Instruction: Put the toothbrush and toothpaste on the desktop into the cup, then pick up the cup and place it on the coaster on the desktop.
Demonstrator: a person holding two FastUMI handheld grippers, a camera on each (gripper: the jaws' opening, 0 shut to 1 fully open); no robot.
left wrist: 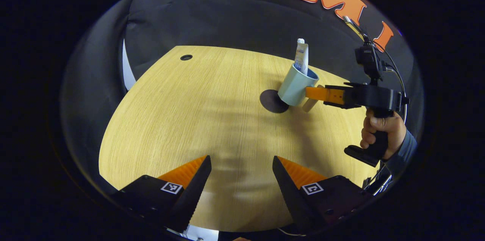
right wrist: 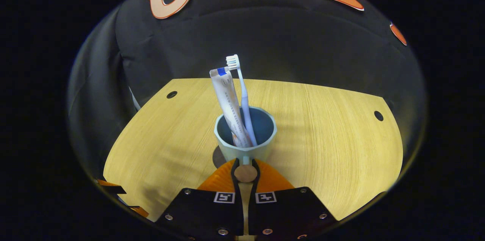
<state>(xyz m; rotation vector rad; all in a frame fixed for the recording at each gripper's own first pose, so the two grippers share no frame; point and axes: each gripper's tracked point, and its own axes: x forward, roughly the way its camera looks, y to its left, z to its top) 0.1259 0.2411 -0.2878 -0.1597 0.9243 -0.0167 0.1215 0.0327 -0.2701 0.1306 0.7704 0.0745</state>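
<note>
Desk [left wrist: 182, 119]: wood, bare under my L fingers.
Cup [right wrist: 245, 135]: tilted, base edge over coaster [left wrist: 272, 101]; its handle [right wrist: 245, 173] sits between my R fingers.
R gripper [right wrist: 245, 167]: clamped on handle.
L gripper [left wrist: 241, 174]: fingers apart, holding nothing, well short of cup.
Toothpaste [right wrist: 230, 108] & toothbrush [right wrist: 242, 93]: upright in cup.

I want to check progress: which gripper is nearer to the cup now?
The right gripper: it is shut on the handle of the cup, above the coaster. The left gripper is open, far back over the desk.
</note>
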